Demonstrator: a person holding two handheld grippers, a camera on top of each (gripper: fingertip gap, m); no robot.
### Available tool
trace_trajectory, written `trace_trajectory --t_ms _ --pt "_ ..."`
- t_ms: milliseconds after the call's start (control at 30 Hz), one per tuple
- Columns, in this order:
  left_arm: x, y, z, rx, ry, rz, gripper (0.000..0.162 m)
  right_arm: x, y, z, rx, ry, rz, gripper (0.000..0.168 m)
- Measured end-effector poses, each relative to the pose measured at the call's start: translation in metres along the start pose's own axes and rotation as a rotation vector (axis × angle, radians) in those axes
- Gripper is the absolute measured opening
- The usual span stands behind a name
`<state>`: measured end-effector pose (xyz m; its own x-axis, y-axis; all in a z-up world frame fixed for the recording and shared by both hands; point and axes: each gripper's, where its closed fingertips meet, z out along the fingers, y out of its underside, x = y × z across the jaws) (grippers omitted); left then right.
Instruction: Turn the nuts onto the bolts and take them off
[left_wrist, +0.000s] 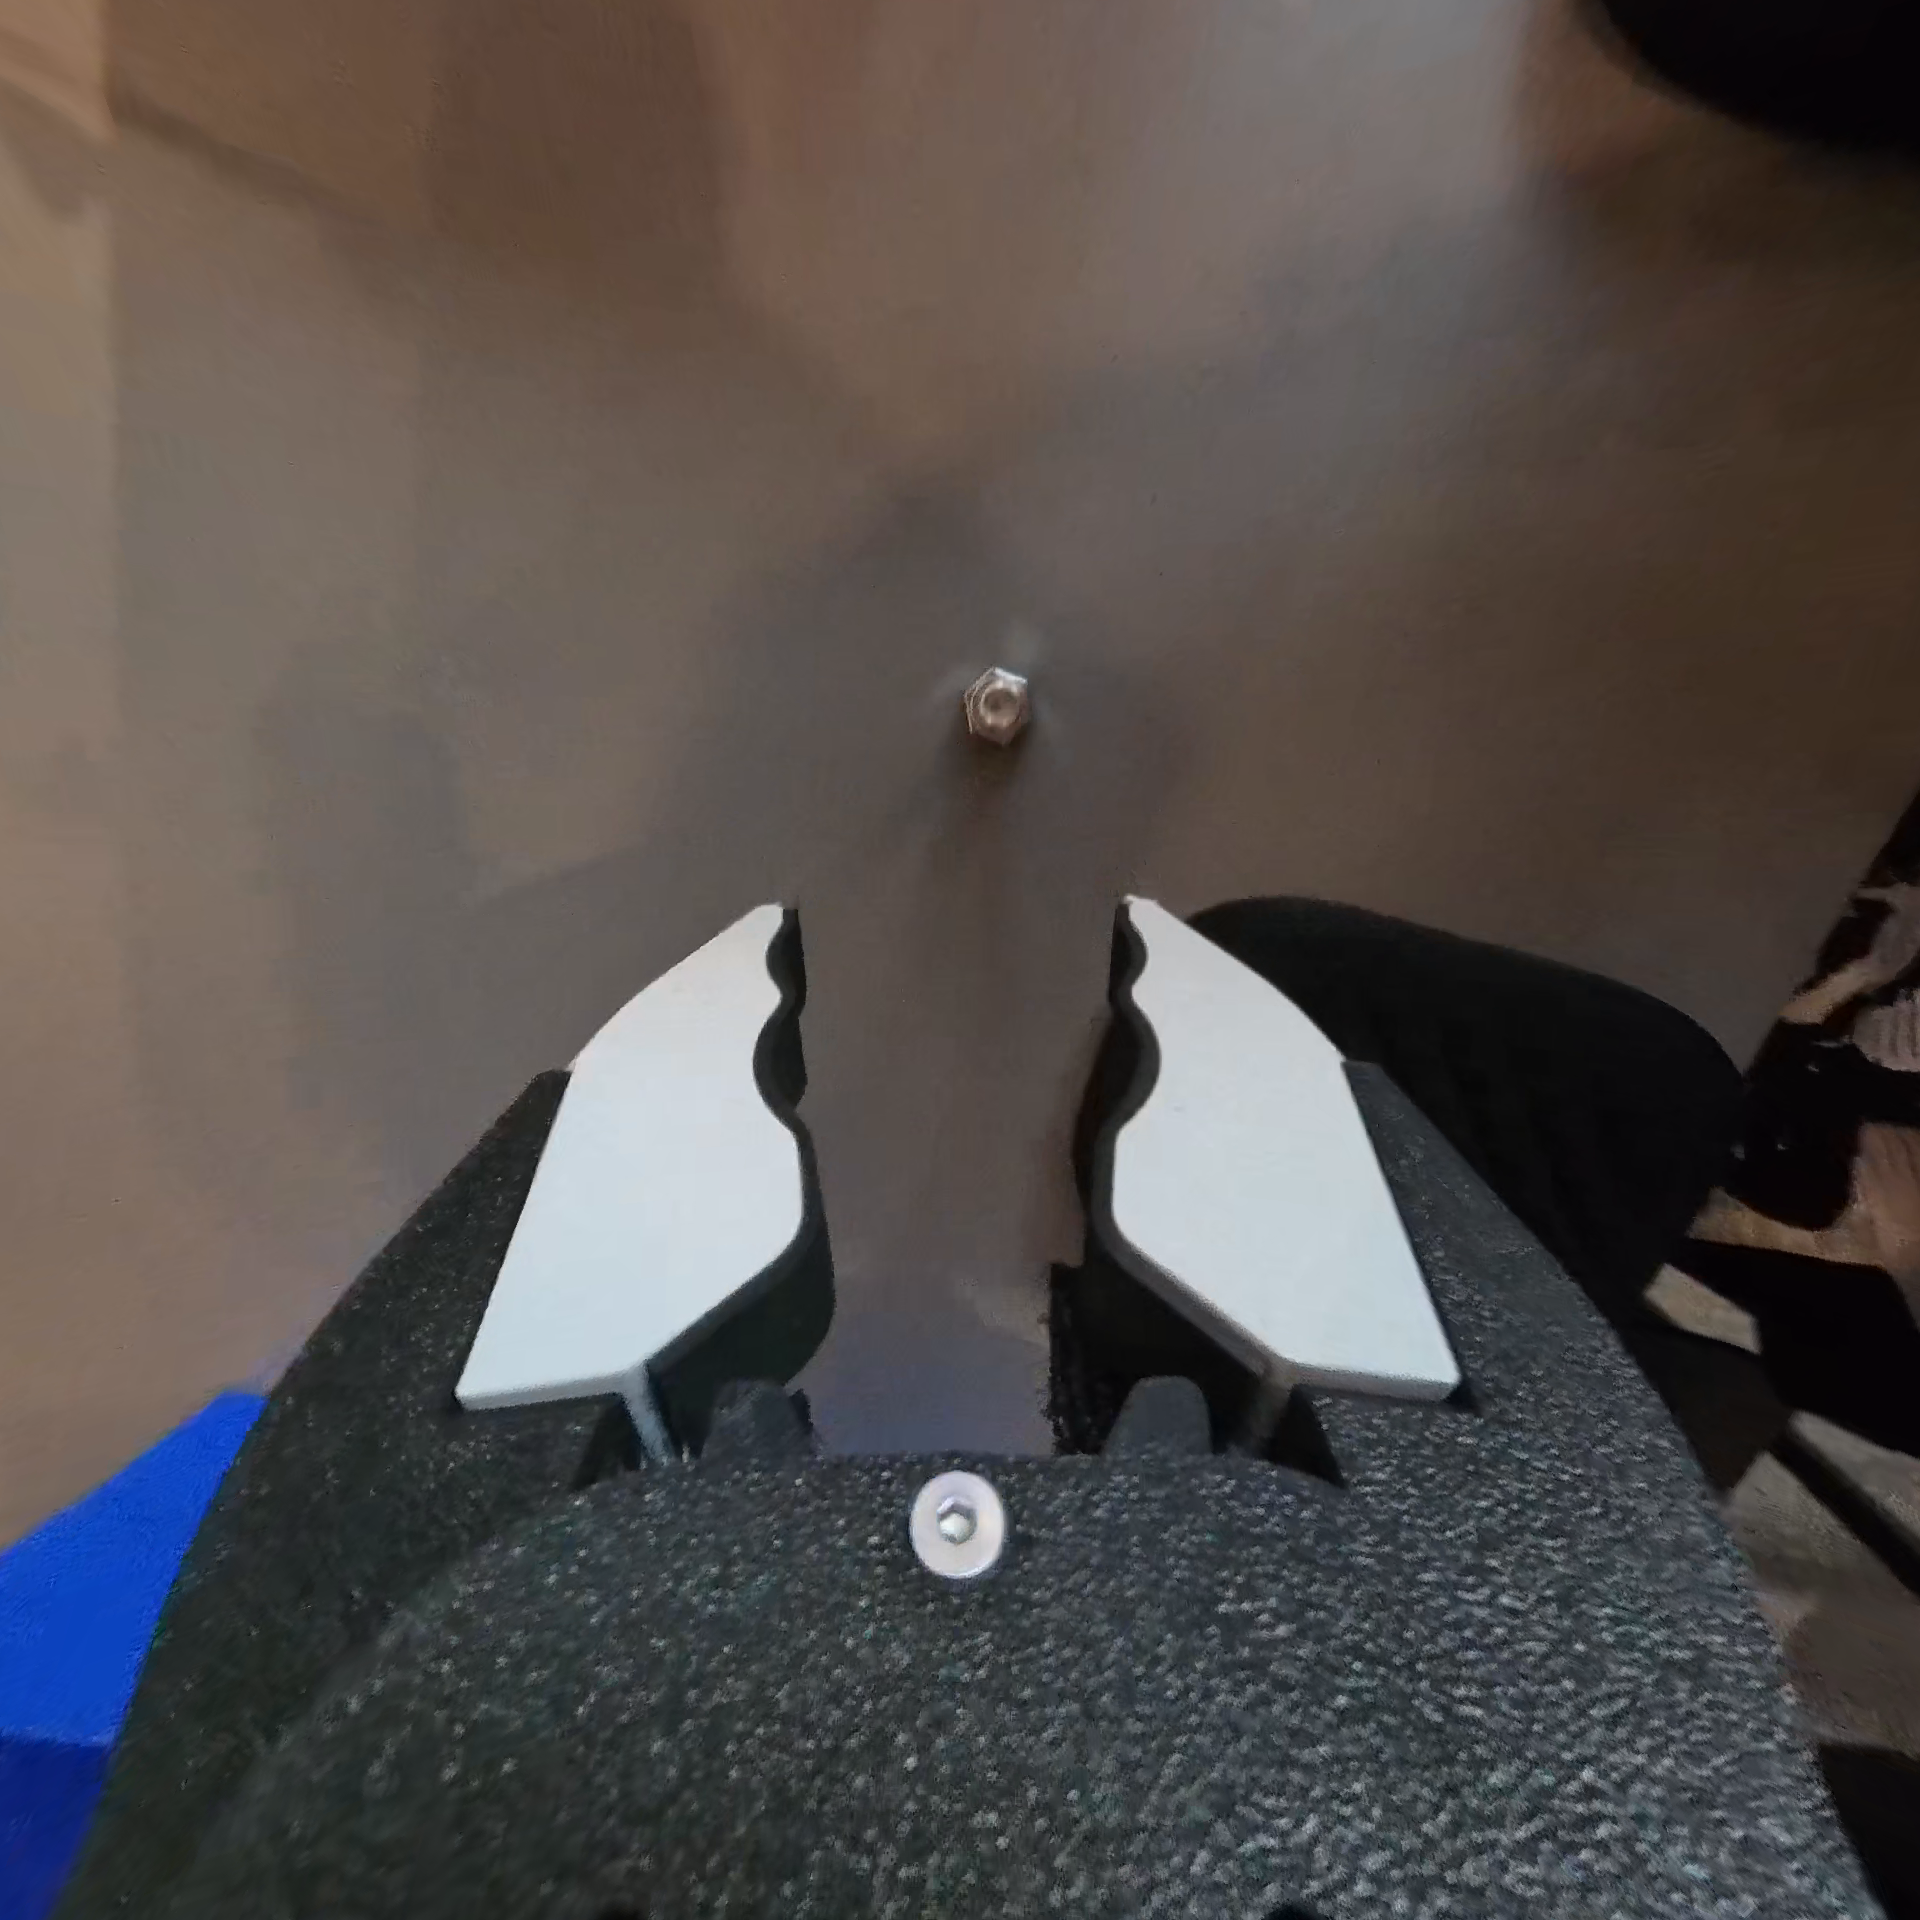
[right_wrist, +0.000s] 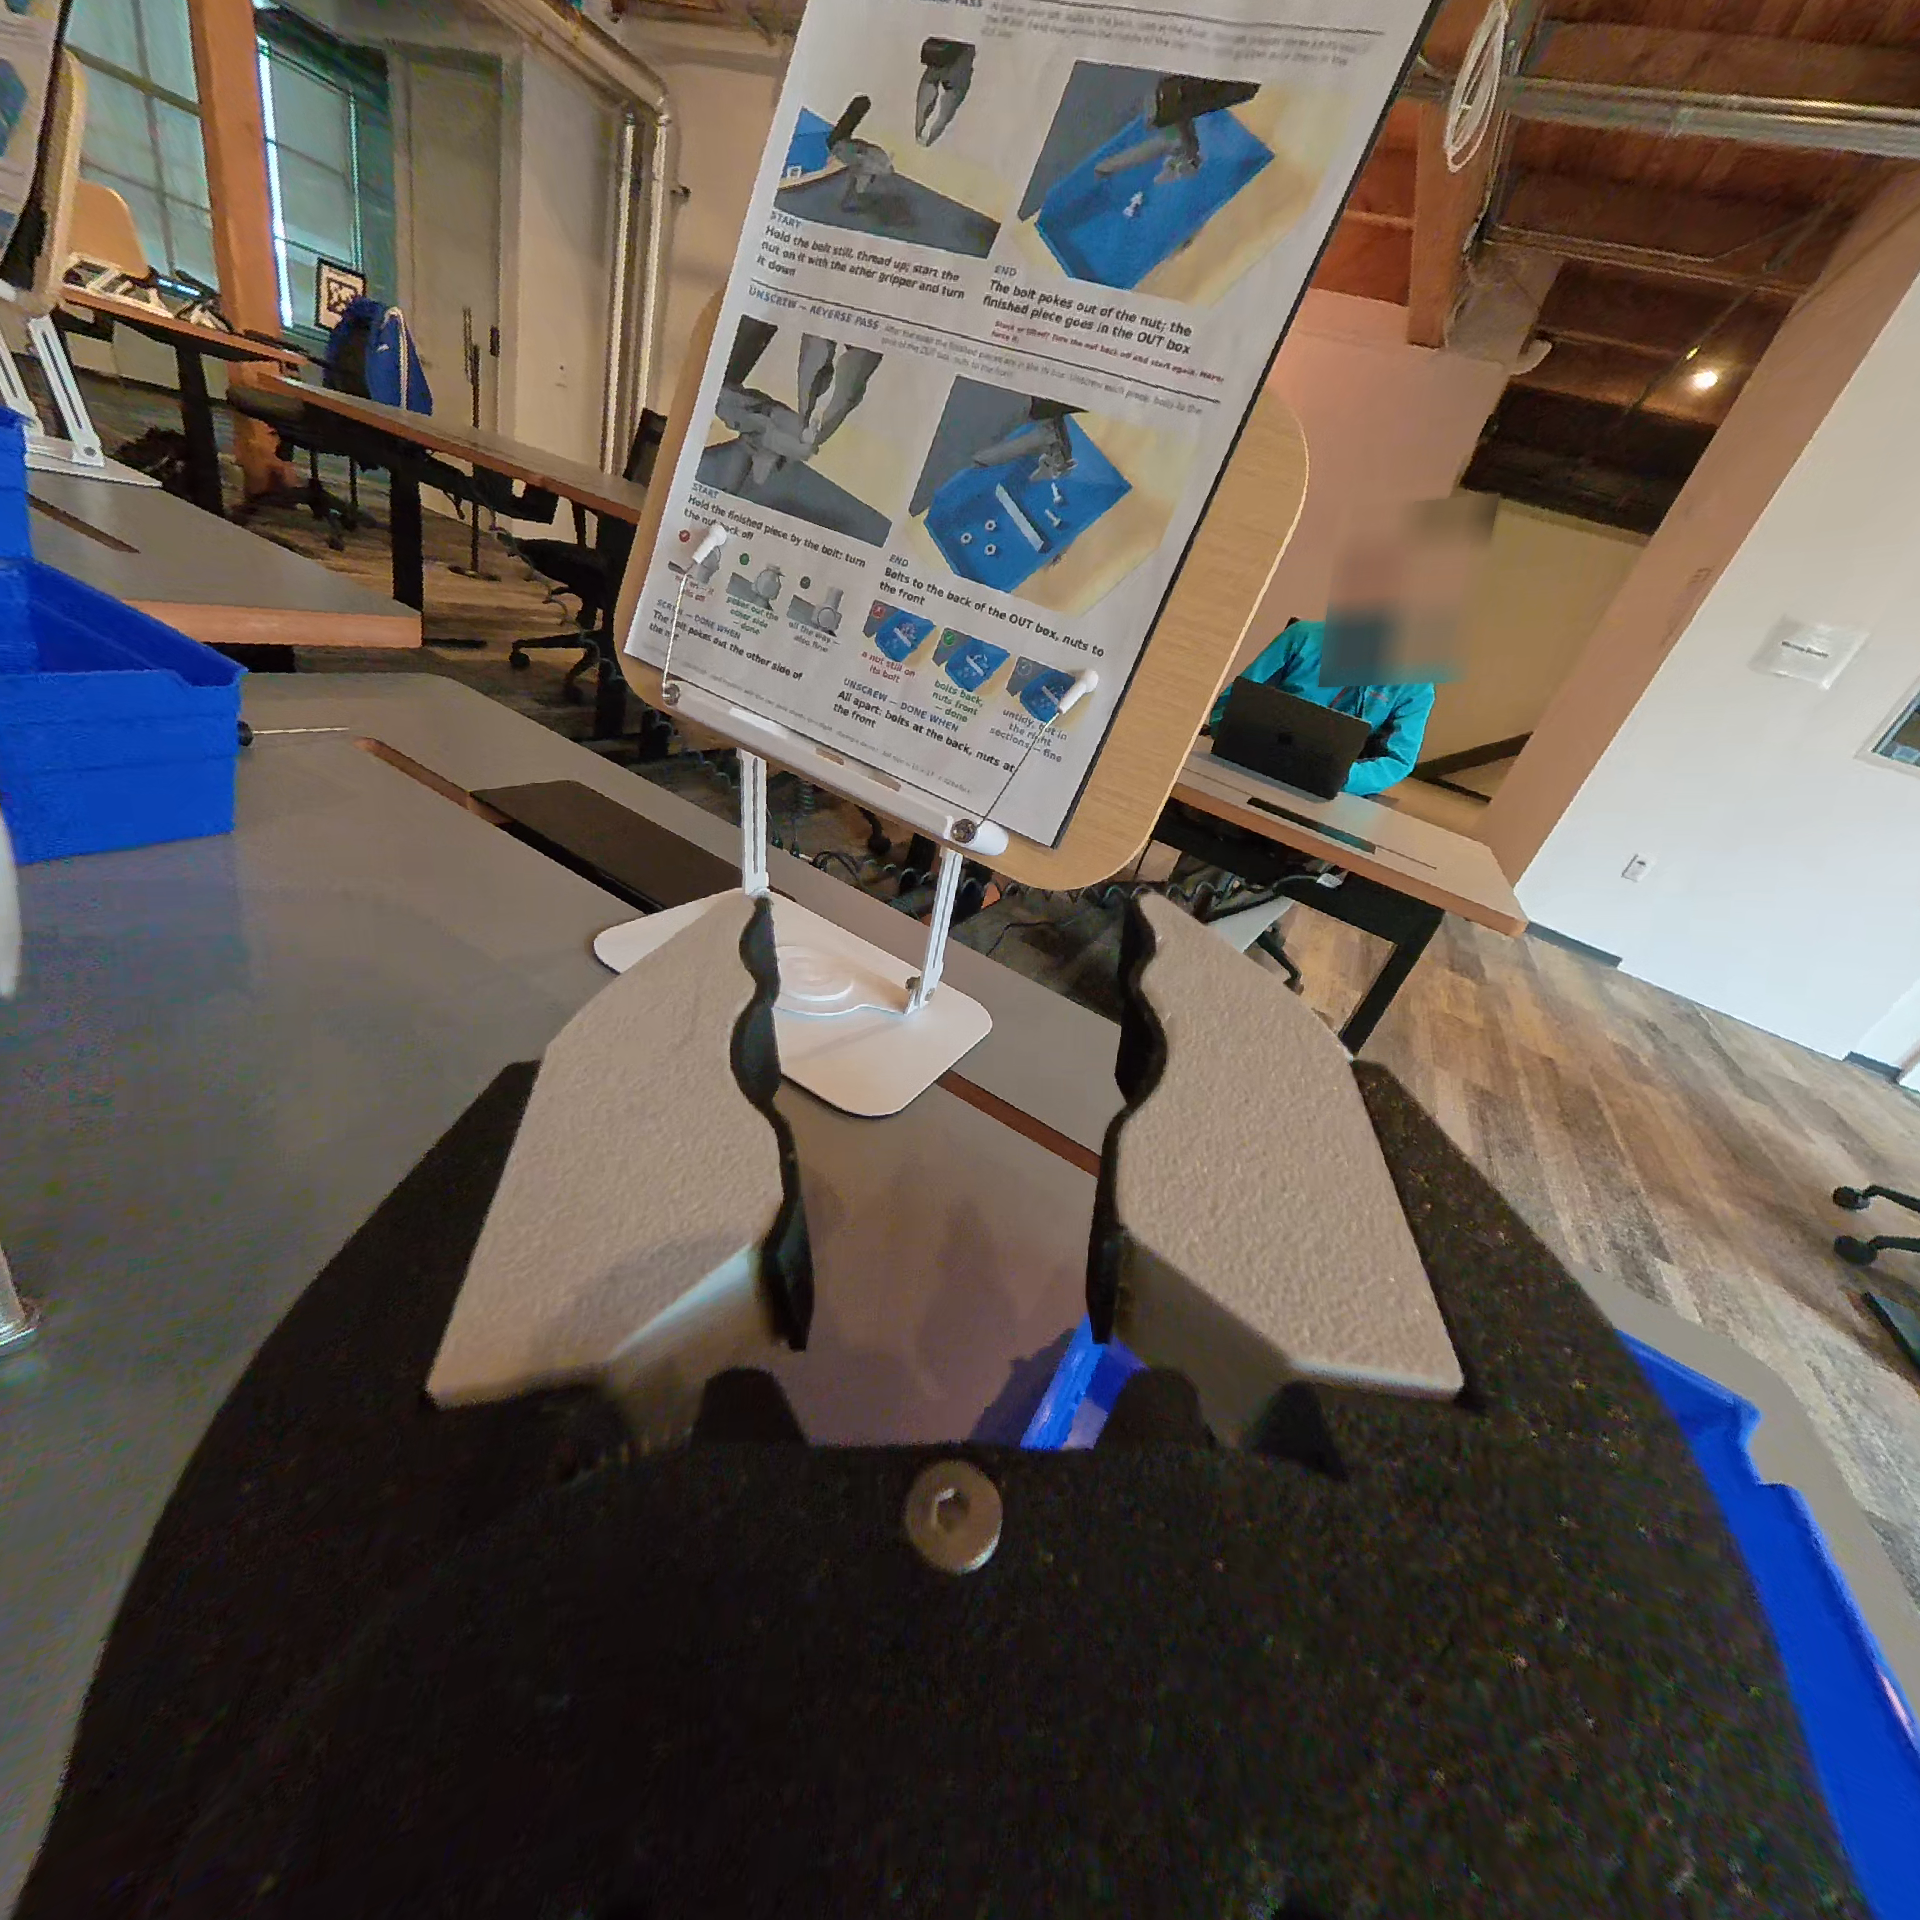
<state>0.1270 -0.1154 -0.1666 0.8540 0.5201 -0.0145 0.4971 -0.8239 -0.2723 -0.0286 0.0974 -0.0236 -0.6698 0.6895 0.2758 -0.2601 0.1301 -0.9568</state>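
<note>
Both sets of jaws stand apart with nothing between them: our left gripper (left_wrist: 956, 914) looks down on the grey desk (left_wrist: 416, 727), and our right gripper (right_wrist: 945, 935) is raised towards the room. Taking the desk as our landmark, largest first: it fills the left wrist view. In the right wrist view, a blue bin (right_wrist: 114, 717) sits on its far left part, another blue bin (right_wrist: 1766, 1558) lies under our right gripper, and a white stand with an instruction sheet (right_wrist: 997, 395) rises near its far edge. Smallest, a nut on its bolt (left_wrist: 995, 715) lies alone on the desk, just ahead of our left jaws.

We judge a pick-up is in hand: next, our left jaws must come down squarely over so small a piece. Only the left view shows it; only the right shows the bins and stand.
</note>
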Motion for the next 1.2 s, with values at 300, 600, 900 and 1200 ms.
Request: trace_trajectory --t_ms 300,600,900,1200 --pt "-0.051 0.067 -0.097 0.081 -0.091 -0.181 0.061 -0.006 0.008 0.006 -0.034 -0.018 -0.019 0.062" --pt "-0.133 0.168 -0.147 0.022 -0.183 -0.350 0.051 -0.009 0.014 0.009 -0.058 -0.018 -0.032 0.061" --pt "-0.171 0.223 -0.117 -0.038 -0.111 -0.423 0.048 -0.013 0.021 0.013 -0.094 -0.019 -0.081 0.061" --pt "-0.191 0.249 -0.082 -0.100 -0.046 -0.367 0.046 -0.011 0.020 0.010 -0.074 -0.016 -0.069 0.061"
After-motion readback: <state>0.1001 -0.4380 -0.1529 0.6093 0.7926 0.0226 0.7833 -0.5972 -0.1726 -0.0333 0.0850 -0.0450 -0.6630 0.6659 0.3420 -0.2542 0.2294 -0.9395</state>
